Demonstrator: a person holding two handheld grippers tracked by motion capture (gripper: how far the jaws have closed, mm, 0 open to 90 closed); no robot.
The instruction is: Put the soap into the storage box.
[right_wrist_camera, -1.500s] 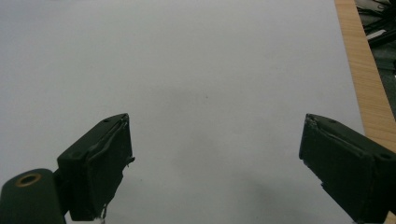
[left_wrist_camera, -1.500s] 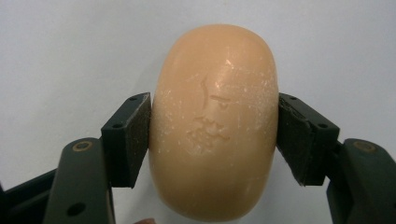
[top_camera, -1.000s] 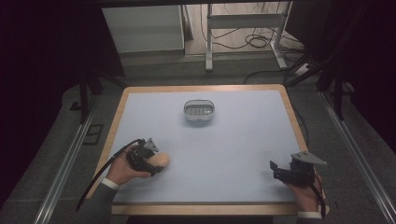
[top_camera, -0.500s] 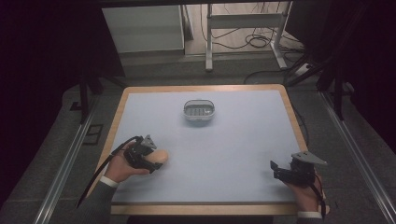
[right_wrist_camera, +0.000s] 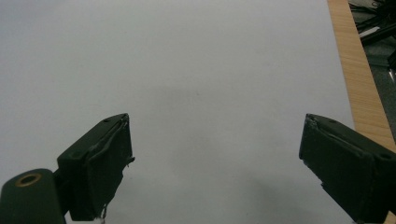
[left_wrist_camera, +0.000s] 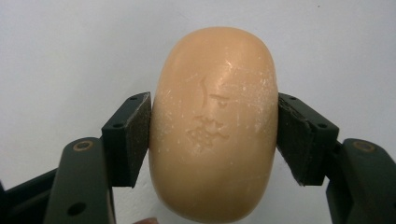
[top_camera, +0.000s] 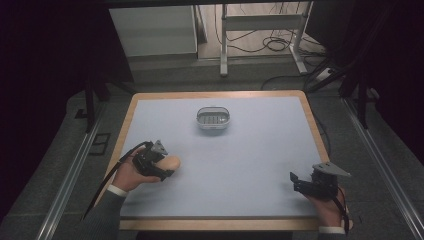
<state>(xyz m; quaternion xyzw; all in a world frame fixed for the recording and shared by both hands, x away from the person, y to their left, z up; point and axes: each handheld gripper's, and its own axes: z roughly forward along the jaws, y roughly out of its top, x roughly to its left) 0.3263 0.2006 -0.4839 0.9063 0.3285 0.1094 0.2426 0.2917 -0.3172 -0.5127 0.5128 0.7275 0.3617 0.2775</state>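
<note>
A peach-coloured oval bar of soap (left_wrist_camera: 215, 126) sits between my left gripper's (left_wrist_camera: 214, 135) two black pads, which press on its sides. In the high view that left gripper (top_camera: 161, 166) is at the table's near left, shut on the soap (top_camera: 171, 162). A small metal soap dish (top_camera: 213, 118) with a slotted bottom stands at the far middle of the table. My right gripper (top_camera: 295, 180) rests at the near right, jaws wide apart. In the right gripper view its jaws (right_wrist_camera: 215, 158) stand open over bare white tabletop.
The white tabletop (top_camera: 250, 160) has a wooden rim (top_camera: 310, 117). In the right gripper view the wooden edge (right_wrist_camera: 359, 79) runs along the right. Beyond the table are a metal frame (top_camera: 260, 30) and cables on the floor.
My left hand has shifted a little with the soap, which stays gripped. The right gripper has kept still.
</note>
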